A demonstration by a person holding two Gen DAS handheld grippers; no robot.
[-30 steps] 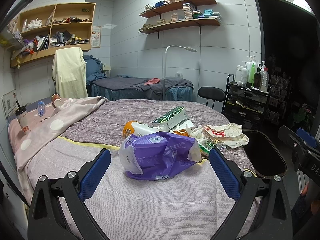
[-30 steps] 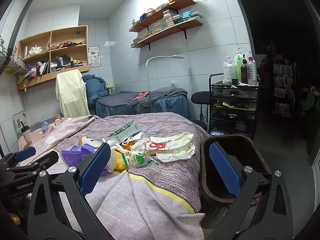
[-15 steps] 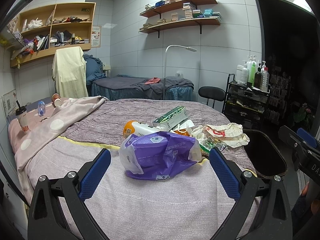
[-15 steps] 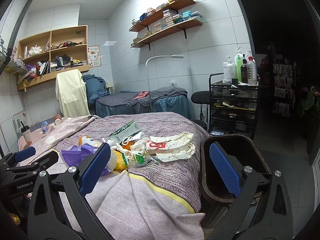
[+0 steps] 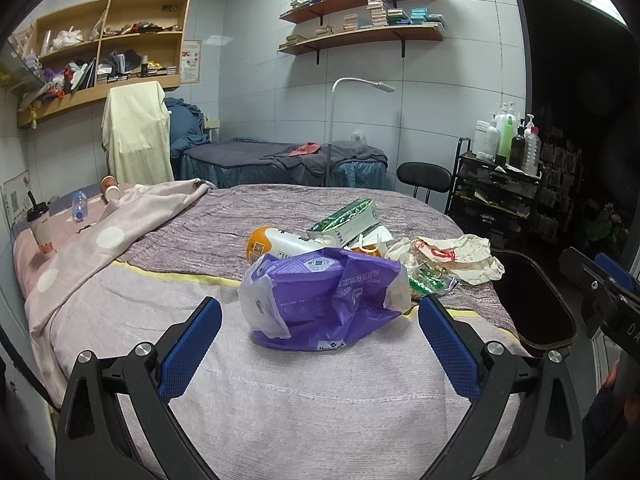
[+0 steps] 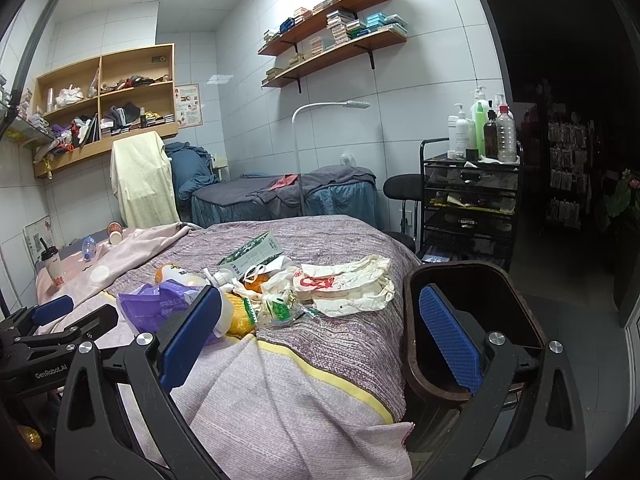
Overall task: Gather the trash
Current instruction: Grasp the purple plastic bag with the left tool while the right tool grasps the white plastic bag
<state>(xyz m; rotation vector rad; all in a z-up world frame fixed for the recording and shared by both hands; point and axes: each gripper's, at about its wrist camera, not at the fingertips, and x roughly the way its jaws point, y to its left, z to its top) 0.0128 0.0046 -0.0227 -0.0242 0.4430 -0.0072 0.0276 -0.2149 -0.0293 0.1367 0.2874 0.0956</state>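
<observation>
Here, the left gripper (image 5: 320, 332) hangs wide apart before a purple bag (image 5: 324, 300) on the bed (image 5: 280, 400); right gripper (image 6: 320, 336) (also spread, empty) faces the bin (image 6: 472, 280) beside the bed.

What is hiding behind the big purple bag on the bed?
Behind the purple bag lie a white bottle with an orange end, a green box, crumpled white bags and green wrappers. The bag covers part of the bottle and anything directly behind it.
</observation>
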